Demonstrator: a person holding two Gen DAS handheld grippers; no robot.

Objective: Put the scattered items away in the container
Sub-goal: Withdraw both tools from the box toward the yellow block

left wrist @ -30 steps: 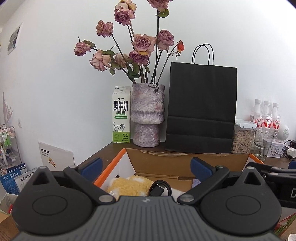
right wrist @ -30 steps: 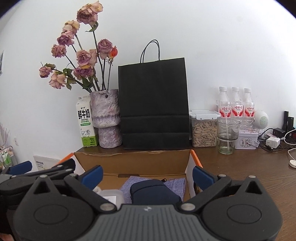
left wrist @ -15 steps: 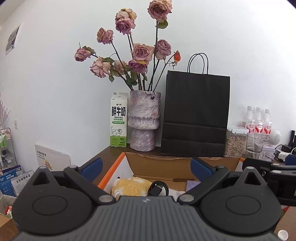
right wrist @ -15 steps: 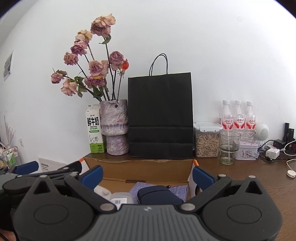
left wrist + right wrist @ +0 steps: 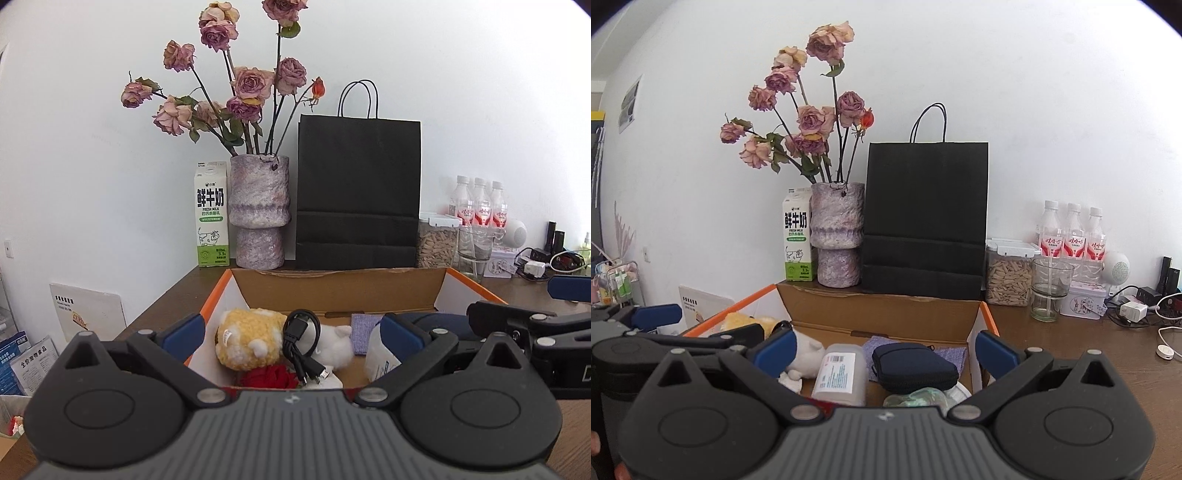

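An open cardboard box (image 5: 332,291) with orange-edged flaps holds the items. In the left wrist view it contains a yellow plush (image 5: 251,341), a coiled black USB cable (image 5: 301,339), a white plush (image 5: 334,345), a red item (image 5: 267,378) and a purple cloth (image 5: 364,332). My left gripper (image 5: 291,334) hovers open over the box's near edge, holding nothing. The right wrist view of the box (image 5: 879,314) shows a labelled white bottle (image 5: 840,373), a navy pouch (image 5: 914,365) and a greenish translucent item (image 5: 916,398). My right gripper (image 5: 884,349) is open and holds nothing.
Behind the box stand a milk carton (image 5: 211,218), a vase of dried roses (image 5: 258,210) and a black paper bag (image 5: 358,192). To the right are a seed jar (image 5: 1008,273), a glass (image 5: 1051,288), three bottles (image 5: 1071,236), a tin and charger cables (image 5: 1134,310).
Both grippers have drawn back from the box and tilted down, so more of its inside shows. Both stay open, with nothing in them.
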